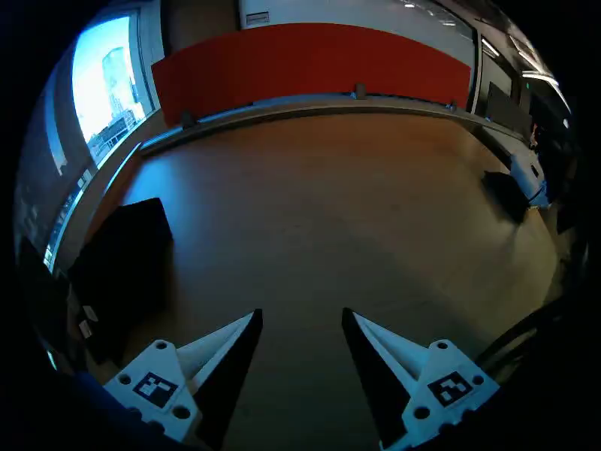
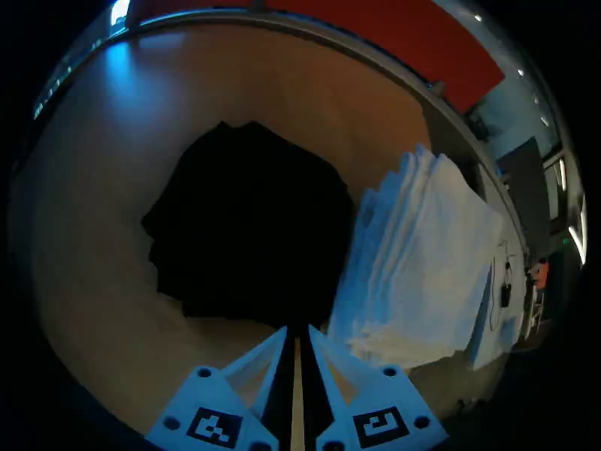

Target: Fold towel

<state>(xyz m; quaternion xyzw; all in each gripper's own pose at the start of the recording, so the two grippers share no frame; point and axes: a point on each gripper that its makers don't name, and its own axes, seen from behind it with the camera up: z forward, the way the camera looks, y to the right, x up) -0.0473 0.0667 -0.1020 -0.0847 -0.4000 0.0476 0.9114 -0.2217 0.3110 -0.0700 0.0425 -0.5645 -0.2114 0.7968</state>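
The left gripper point(image 1: 302, 313) is spread wide above the wooden table point(image 1: 338, 188). The right gripper point(image 2: 297, 328) is closed, its tips at the near edge of the black towel point(image 2: 248, 225), with a white folded stack point(image 2: 421, 263) just beside. The fingers carry square coded markers point(image 1: 155, 388).

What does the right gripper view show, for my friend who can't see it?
A crumpled black towel lies on a wooden table, with a stack of folded white towels to its right. The right gripper, fingers almost together, points at the black towel's near edge.
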